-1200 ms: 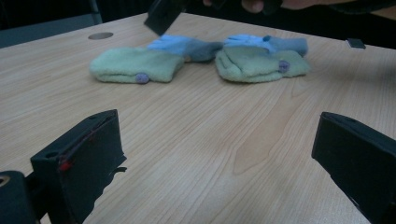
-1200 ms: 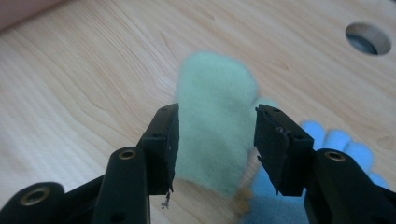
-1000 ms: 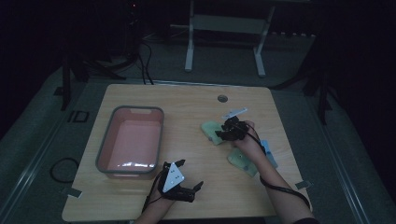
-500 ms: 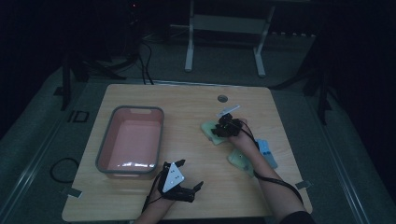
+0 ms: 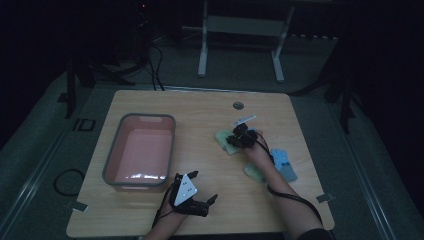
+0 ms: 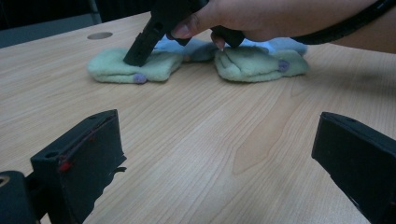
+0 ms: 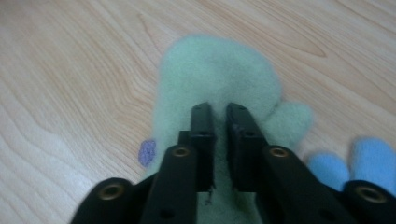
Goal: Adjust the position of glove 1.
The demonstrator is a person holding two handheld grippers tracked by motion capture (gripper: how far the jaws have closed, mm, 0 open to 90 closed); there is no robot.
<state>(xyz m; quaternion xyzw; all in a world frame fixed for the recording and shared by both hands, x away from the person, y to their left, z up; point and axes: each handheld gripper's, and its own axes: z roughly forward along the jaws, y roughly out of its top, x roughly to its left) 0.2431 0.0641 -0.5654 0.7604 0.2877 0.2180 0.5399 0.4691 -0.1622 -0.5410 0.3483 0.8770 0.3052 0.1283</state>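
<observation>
A pale green mitten (image 7: 219, 70) lies flat on the wooden table (image 5: 200, 110), right of the middle (image 5: 222, 137). My right gripper (image 7: 219, 114) points down onto it. Its jaws have just been closing and now pinch a fold of the green fabric between them. From the left gripper view the same gripper (image 6: 137, 53) presses into that mitten (image 6: 116, 67). A second green mitten (image 6: 259, 63) lies beside it, partly under the hand. My left gripper (image 5: 203, 186) rests near the table's front edge, jaws wide open (image 6: 219, 154) with nothing between them.
A pink bin (image 5: 112, 165) with a grey rim stands on the left half of the table. A blue glove (image 5: 285, 162) lies near the right forearm, its fingers beside the held mitten (image 7: 355, 158). A round cable hole (image 5: 238, 105) sits near the far edge.
My right gripper has moved down and a little left onto the far green mitten, and its jaws have closed on the fabric. The left gripper has stayed put.
</observation>
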